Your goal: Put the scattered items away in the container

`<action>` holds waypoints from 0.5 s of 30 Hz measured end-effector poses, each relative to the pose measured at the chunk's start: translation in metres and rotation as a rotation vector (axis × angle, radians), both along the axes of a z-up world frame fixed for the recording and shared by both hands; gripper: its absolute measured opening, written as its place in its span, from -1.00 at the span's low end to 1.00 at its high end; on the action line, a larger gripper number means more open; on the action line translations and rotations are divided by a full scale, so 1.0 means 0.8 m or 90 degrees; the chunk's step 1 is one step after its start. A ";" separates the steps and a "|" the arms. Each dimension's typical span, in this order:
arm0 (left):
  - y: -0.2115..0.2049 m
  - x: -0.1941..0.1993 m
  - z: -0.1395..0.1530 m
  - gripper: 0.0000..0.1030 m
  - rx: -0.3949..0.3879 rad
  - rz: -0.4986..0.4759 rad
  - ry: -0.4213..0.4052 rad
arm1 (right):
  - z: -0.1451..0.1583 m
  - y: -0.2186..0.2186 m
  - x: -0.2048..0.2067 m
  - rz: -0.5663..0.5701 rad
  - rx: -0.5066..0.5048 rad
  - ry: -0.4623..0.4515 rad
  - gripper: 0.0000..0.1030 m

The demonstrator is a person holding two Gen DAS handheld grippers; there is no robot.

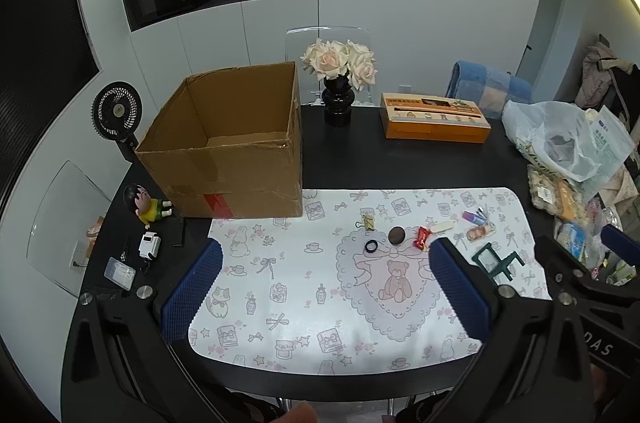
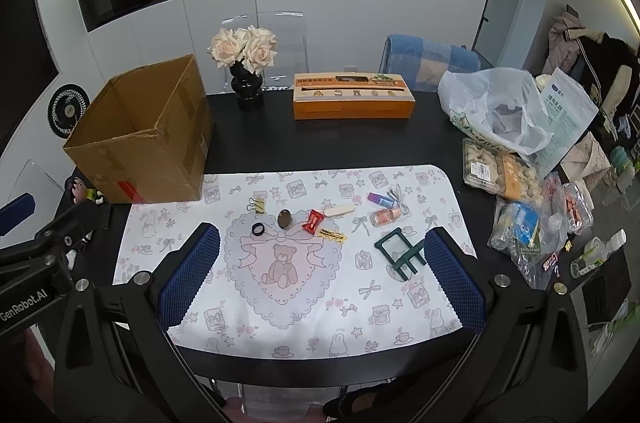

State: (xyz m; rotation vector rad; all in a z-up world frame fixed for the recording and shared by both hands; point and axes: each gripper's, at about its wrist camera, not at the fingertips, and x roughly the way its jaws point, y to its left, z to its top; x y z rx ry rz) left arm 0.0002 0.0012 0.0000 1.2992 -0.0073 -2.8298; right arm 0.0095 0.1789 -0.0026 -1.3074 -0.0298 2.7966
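Observation:
An open cardboard box (image 1: pixel 224 143) (image 2: pixel 140 143) stands upright at the mat's far left corner. Small items lie scattered on the patterned mat (image 1: pixel 280 303): a gold binder clip (image 1: pixel 368 222), a black ring (image 2: pixel 258 230), a brown round piece (image 2: pixel 285 219), a red candy (image 2: pixel 313 221), a cream bar (image 2: pixel 339 210), a purple tube (image 2: pixel 380 199), a pink bottle (image 2: pixel 385 216) and a green toy chair (image 2: pixel 400 251). My left gripper (image 1: pixel 326 247) hovers open above the mat, nothing between its fingers. My right gripper (image 2: pixel 323 231) is likewise open and holds nothing.
A black vase of roses (image 1: pixel 338 103) and an orange carton (image 1: pixel 434 123) sit at the back of the black table. Plastic bags and snack packs (image 2: pixel 520 151) crowd the right edge. Left of the box are a fan (image 1: pixel 116 111), a doll (image 1: pixel 146 207) and a white toy (image 1: pixel 149 245).

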 end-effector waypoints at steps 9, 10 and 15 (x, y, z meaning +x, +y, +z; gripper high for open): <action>-0.011 0.003 -0.004 0.99 0.038 0.002 -0.002 | -0.008 0.008 0.003 -0.002 -0.003 -0.013 1.00; -0.015 0.002 -0.006 0.99 0.044 0.003 -0.005 | -0.008 0.009 0.004 -0.003 -0.004 -0.015 1.00; -0.014 -0.001 -0.009 0.99 0.038 0.006 -0.010 | -0.011 0.011 0.003 -0.003 -0.003 -0.022 1.00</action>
